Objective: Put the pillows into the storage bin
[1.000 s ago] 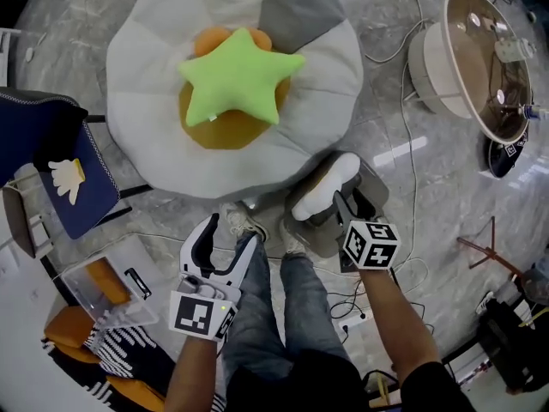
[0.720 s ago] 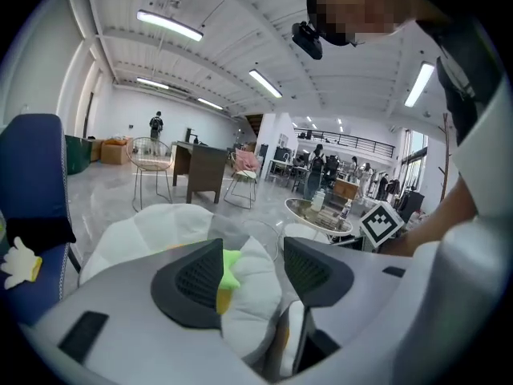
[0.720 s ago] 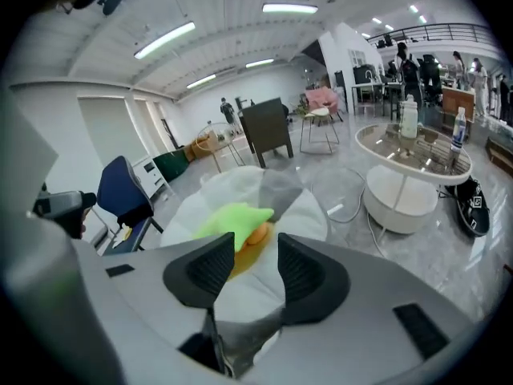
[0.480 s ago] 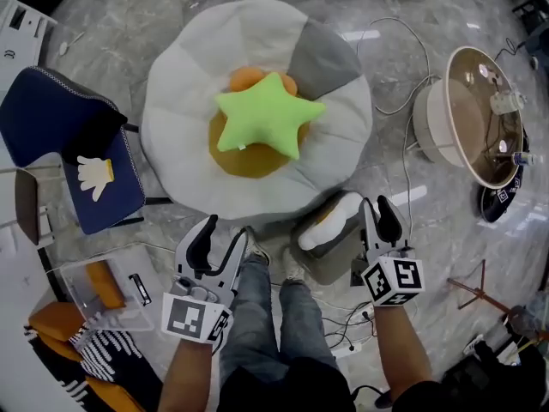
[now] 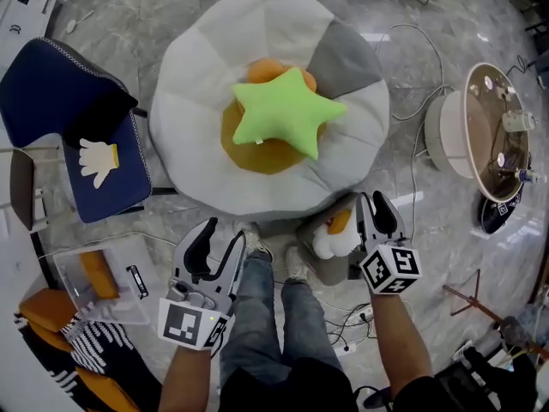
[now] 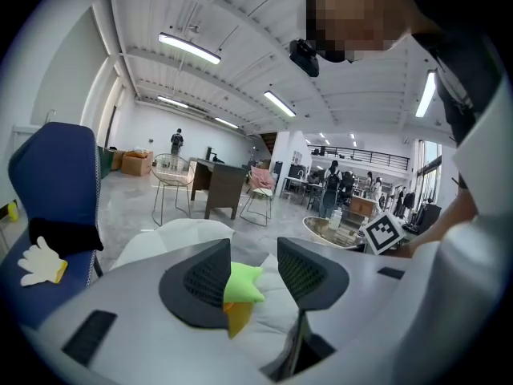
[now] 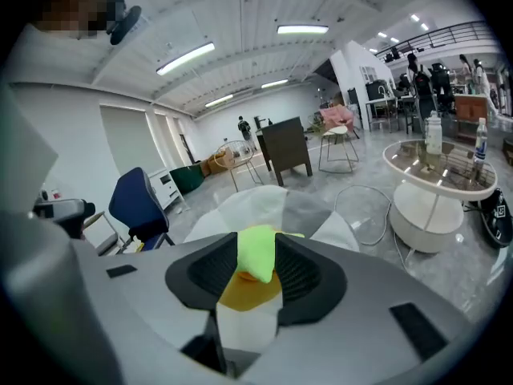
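Observation:
A green star pillow (image 5: 287, 112) lies on an orange pillow (image 5: 257, 148) atop a big white and grey floor cushion (image 5: 197, 136). A grey bin (image 5: 322, 269) by the person's feet holds a white and orange pillow (image 5: 330, 243). My right gripper (image 5: 373, 202) hovers just right of the bin. Its jaws have just been closing and stand apart with nothing between them. My left gripper (image 5: 221, 234) is over the floor left of the feet; its jaws have also been closing and are empty. Both gripper views look past the jaws at the star pillow (image 6: 240, 283) (image 7: 256, 251).
A blue chair (image 5: 77, 101) at the left carries a white glove-shaped pillow (image 5: 96, 159). A clear plastic box (image 5: 94, 277) sits at lower left. A round glass table (image 5: 497, 136) stands at the right, with cables (image 5: 412, 157) across the floor.
Both grippers have risen and narrowed their jaws. The right gripper has drawn away from the white pillow, which now sits lower in the grey bin.

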